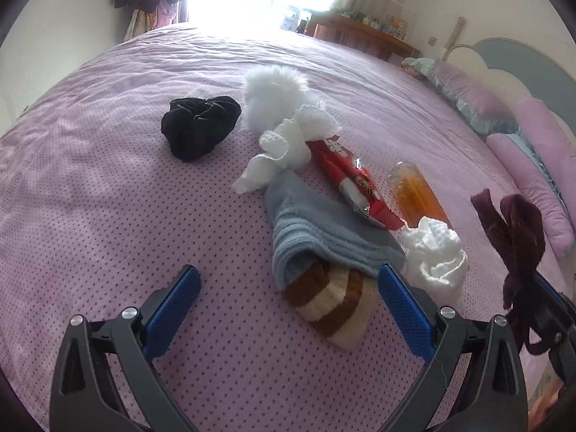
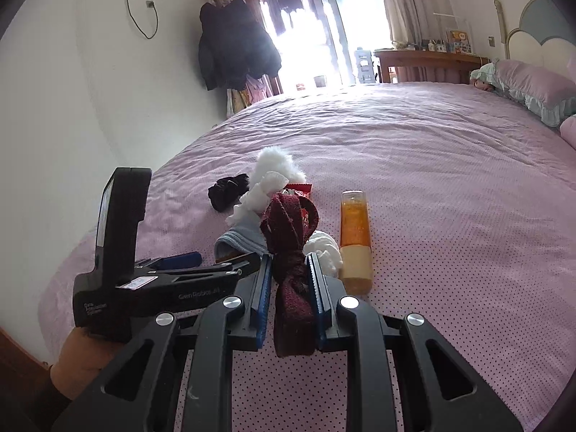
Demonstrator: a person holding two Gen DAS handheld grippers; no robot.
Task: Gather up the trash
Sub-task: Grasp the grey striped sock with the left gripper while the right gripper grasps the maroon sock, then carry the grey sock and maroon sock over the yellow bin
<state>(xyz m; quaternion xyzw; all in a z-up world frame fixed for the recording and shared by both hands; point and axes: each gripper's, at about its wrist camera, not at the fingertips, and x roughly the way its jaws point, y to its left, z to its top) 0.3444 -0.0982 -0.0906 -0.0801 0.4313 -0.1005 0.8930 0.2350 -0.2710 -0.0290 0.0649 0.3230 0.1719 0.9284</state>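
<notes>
Pink bedspread (image 1: 108, 180) holds a bottle (image 2: 354, 234) of orange liquid beside tissues (image 1: 435, 248); right gripper (image 2: 288, 288) pinches a maroon scrunchie (image 2: 289, 252), left gripper (image 1: 288, 298) spread.

Both hand-held grippers are matte black plastic frames with triangular cut-outs and round silver screw heads at the pivots. The left gripper (image 1: 289, 284) and right gripper (image 2: 288, 270) carry textured blue finger pads (image 1: 403, 309) (white lettering marks the left body).

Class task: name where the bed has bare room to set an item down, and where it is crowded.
Bare bedspread lies right of the orange bottle toward the pillows, and left of the black scrunchie. Crowded: tissues, red wrapper and grey sock cluster together.
</notes>
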